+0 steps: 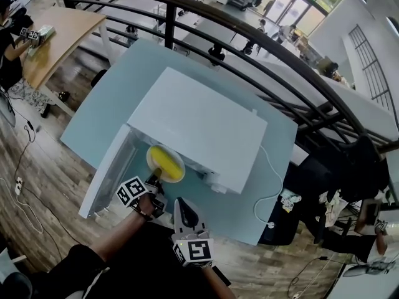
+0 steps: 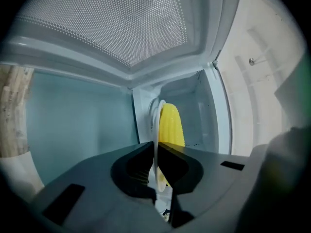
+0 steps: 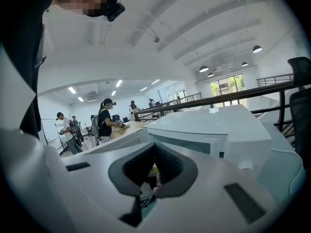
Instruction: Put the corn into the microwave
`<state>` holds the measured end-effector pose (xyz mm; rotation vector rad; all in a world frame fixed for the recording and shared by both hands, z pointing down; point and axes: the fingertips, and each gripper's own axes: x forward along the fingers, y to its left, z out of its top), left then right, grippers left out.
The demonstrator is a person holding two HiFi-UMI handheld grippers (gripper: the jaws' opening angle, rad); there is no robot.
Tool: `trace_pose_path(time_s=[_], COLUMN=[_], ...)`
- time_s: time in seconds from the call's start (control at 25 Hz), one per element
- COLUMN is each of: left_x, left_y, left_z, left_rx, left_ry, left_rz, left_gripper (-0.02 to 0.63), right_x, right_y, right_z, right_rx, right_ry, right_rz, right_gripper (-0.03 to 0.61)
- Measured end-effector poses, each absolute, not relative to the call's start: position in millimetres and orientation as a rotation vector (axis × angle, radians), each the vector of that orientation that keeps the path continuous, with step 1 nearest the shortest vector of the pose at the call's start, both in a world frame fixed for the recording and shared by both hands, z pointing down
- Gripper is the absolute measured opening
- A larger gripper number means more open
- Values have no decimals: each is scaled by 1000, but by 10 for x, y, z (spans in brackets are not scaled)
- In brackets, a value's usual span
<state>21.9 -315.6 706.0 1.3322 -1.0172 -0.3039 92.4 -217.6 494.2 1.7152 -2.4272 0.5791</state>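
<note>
A white microwave (image 1: 199,126) stands on the teal table (image 1: 100,111) with its door (image 1: 107,174) swung open to the left. My left gripper (image 1: 156,178) is shut on the rim of a white plate (image 1: 179,167) that carries a yellow corn cob (image 1: 166,162), held at the mouth of the cavity. In the left gripper view the plate (image 2: 155,125) shows edge-on between the jaws of the left gripper (image 2: 156,147), the corn (image 2: 171,125) lying against it and the door's perforated window (image 2: 112,23) above. My right gripper (image 1: 181,203) hangs near the table's front edge, shut and empty. The right gripper (image 3: 154,147) faces the microwave (image 3: 214,125).
A white power cord (image 1: 274,185) runs across the table to the microwave's right. A dark railing (image 1: 249,36) curves behind the table. A wooden table (image 1: 56,36) stands far left, and a dark chair (image 1: 336,173) sits to the right. Several people (image 3: 104,123) work in the background.
</note>
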Motion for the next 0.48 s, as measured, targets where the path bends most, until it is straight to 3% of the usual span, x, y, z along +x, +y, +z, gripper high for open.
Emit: trace_pose_path(time_s=[0.48], left_x=[333], left_y=[-3438], left_z=[7268], left_rx=[1240], left_ry=[-1068], left_rz=[-340], left_gripper=[21], right_x=[1078], right_y=[-2218], right_z=[5062], right_rx=[1731], right_ry=[-2389], right_rz=[594], right_gripper=[9])
